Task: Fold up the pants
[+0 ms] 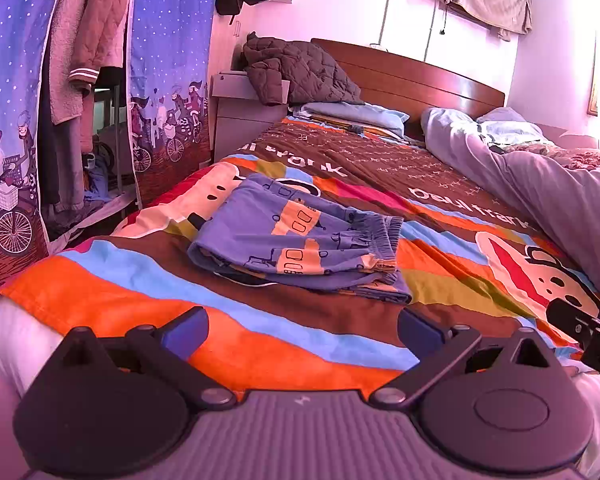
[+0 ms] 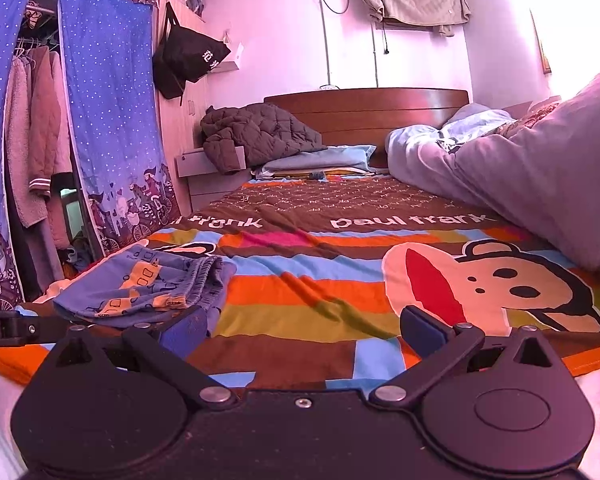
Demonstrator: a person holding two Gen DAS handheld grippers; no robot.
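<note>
The blue pants (image 1: 296, 240) with orange bus prints lie folded in a small stack on the striped bedspread (image 1: 140, 272), elastic waistband to the right. In the right wrist view the pants (image 2: 148, 292) lie at the left. My left gripper (image 1: 303, 332) is open and empty, low over the bed's near edge, short of the pants. My right gripper (image 2: 303, 332) is open and empty, to the right of the pants; its left fingertip (image 2: 184, 334) is close to the stack's near edge. Part of the right gripper's body (image 1: 588, 332) shows at the right of the left wrist view.
A bunched grey duvet (image 2: 540, 184) covers the bed's right side. Pillows (image 2: 320, 160) and a brown quilted jacket (image 2: 256, 132) lie by the wooden headboard (image 2: 372, 108). A blue-curtained wardrobe (image 2: 104, 120) with hanging clothes stands left of the bed. The bed's near edge (image 1: 16, 340) drops off below.
</note>
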